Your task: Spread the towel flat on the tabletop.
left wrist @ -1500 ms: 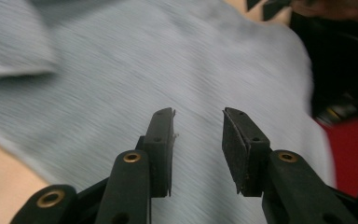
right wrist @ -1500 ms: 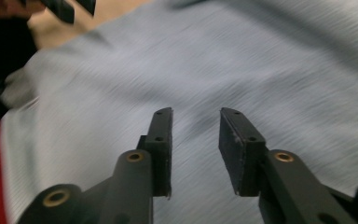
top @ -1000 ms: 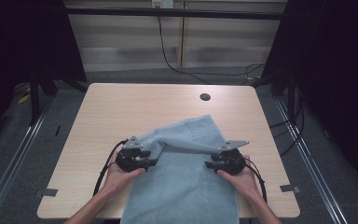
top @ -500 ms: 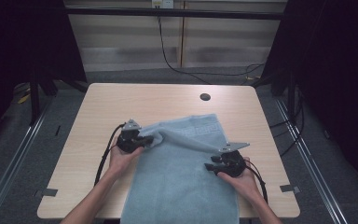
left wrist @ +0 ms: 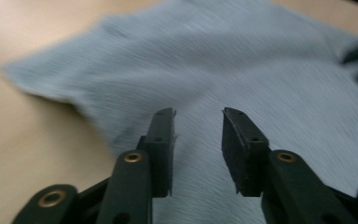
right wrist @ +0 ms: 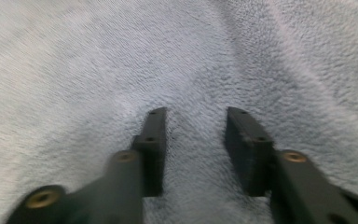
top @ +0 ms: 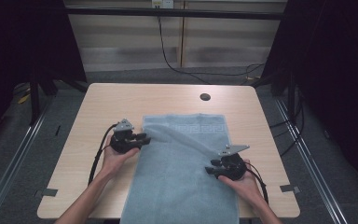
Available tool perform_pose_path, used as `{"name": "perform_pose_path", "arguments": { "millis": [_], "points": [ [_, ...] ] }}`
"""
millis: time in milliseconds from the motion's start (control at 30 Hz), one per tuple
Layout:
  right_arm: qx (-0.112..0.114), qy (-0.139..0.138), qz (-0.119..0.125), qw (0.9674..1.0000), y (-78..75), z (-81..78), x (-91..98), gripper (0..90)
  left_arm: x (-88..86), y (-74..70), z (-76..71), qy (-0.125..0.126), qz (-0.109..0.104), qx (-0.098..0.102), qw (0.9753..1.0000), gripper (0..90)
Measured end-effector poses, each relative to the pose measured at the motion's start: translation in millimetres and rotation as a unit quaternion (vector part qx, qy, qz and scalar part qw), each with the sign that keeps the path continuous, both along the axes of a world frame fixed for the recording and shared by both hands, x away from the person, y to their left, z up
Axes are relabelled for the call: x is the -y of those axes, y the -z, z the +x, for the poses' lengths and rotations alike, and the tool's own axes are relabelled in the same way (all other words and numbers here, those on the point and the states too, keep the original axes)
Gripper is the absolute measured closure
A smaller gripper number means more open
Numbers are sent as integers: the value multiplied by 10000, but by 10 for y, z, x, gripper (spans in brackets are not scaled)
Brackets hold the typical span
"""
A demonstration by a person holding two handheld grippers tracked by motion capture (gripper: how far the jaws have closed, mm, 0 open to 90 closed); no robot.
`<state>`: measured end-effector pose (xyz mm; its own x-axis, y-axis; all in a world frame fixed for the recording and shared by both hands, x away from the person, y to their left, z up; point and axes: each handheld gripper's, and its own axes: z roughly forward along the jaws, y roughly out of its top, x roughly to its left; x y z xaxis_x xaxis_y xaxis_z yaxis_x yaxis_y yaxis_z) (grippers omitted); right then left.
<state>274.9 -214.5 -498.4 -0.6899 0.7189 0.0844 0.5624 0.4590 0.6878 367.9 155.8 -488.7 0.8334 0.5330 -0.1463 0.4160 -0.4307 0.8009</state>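
A light blue-grey towel (top: 182,182) lies spread lengthwise on the wooden table (top: 116,100), its near end hanging over the front edge. A raised crease (top: 182,138) runs slantwise across its middle. My left gripper (top: 144,138) is at the towel's left edge, open; in the left gripper view its jaws (left wrist: 198,112) stand apart just above the towel (left wrist: 214,60), with nothing between them. My right gripper (top: 209,170) rests on the towel near its right edge, also open, with towel pile (right wrist: 121,56) under its parted jaws (right wrist: 196,111).
A round cable hole (top: 205,97) sits at the table's far right. Bare wood lies left and right of the towel. Black cables trail from both grippers toward the front edge. Dark frames and floor rails flank the table.
The left gripper has moved away from me and to the left, and the bunched far part of the towel now lies flat. The right gripper has stayed in place.
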Motion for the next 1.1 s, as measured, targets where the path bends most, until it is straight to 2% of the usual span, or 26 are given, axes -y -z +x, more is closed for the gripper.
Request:
{"name": "perform_pose_path", "arguments": {
  "millis": [33, 67, 133, 167, 200, 233, 300, 333, 433, 500, 567, 667, 800, 833, 867, 967, 1100],
  "points": [
    [36, -14, -54, 10000, 0, 0, -7, 713, 31, 31, -24, 105, 123, -13, 9999, 616],
    [52, 7, -34, 10000, 3, 2, -6, 741, 56, 60, -45, 136, 251, 10, 9996, 605],
    [69, 33, 17, 10000, 13, 6, 0, 802, 114, 140, -67, 292, 446, -64, 9986, 583],
    [93, 23, -10, 10000, 14, 2, -5, 817, 127, 159, -82, 298, 579, -7, 9979, 584],
    [114, 31, -32, 9999, 15, -5, -18, 829, 131, 166, -110, 342, 617, 63, 9975, 587],
    [143, 14, -94, 9999, 10, -20, -35, 836, 131, 163, -118, 365, 623, 71, 9974, 644],
    [126, 17, -90, 9999, 8, -37, -48, 837, 135, 142, -172, 494, 778, 124, 9957, 794],
    [124, -10, -68, 9999, 10, -37, -50, 837, 131, 136, -209, 513, 793, 113, 9955, 819],
    [101, -95, -5, 9999, 13, -54, -62, 835, 48, 145, -300, 514, 651, 1, 9966, 842],
    [59, -166, 54, 9998, 13, -83, -78, 835, -27, 142, -358, 549, 645, -44, 9964, 842],
    [20, -240, 71, 9997, 9, -128, -99, 836, -106, 153, -427, 573, 513, -145, 9969, 841],
    [0, -269, 0, 9996, -6, -230, -154, 836, -196, 171, -546, 521, 330, -297, 9977, 838],
    [-34, -376, 205, 9991, 14, -358, -150, 836, -243, 181, -677, 454, 187, -443, 9978, 837],
    [2, -398, 158, 9991, 11, -405, -155, 836, -246, 181, -718, 472, 163, -478, 9976, 838],
    [25, -408, 79, 9991, 2, -454, -164, 836, -248, 177, -764, 477, 171, -494, 9975, 838],
    [-54, -515, 164, 9985, -1, -596, -175, 834, -267, 159, -916, 544, 229, -549, 9967, 836],
    [-296, -753, 365, 9961, -4, -782, -177, 830, -300, 141, -1123, 701, 258, -618, 9953, 827]
  ]
}}
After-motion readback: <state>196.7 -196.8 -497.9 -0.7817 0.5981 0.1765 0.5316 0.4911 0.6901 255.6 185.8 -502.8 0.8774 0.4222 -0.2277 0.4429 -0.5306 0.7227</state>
